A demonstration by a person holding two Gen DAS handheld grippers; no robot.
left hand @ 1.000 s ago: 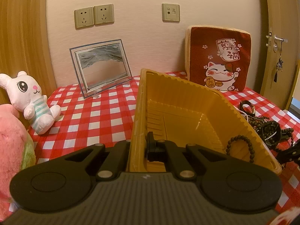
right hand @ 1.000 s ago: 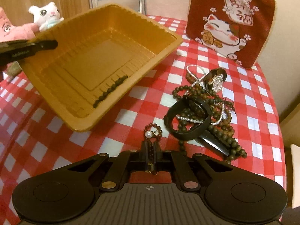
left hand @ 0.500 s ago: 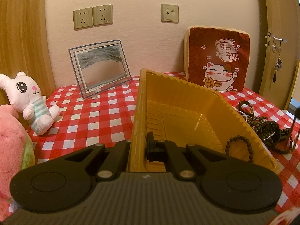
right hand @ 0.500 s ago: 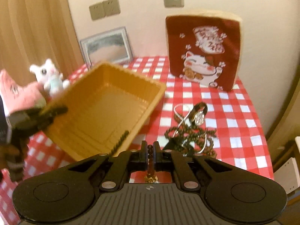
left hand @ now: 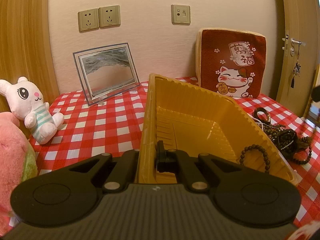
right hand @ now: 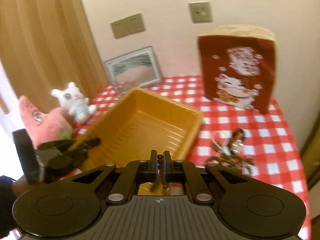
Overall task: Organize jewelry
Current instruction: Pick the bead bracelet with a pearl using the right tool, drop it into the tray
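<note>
My left gripper [left hand: 148, 160] is shut on the near wall of a yellow plastic tray [left hand: 192, 120], which it holds tilted above the red checked tablecloth. A dark bead bracelet [left hand: 254, 156] lies against the tray's lower side. The right wrist view is blurred. It shows my right gripper [right hand: 159, 166] shut on a string of dark brown beads [right hand: 160, 159], lifted above the tray's [right hand: 144, 124] near corner. The string hangs down behind the fingers. The left gripper [right hand: 84, 144] shows there clamped on the tray's left rim. A tangled pile of jewelry [left hand: 284, 138] [right hand: 230, 150] lies right of the tray.
A white plush rabbit [left hand: 34, 110] and a pink plush [left hand: 12, 156] sit at the left. A glass picture frame [left hand: 106, 78] and a red cat cushion [left hand: 232, 64] stand against the back wall. A door [left hand: 296, 46] is at the right, past the table's edge.
My right gripper has risen from the table with the bead string in it and tipped up, so the tray and pile now lie lower in its view. The left gripper and tray stayed still.
</note>
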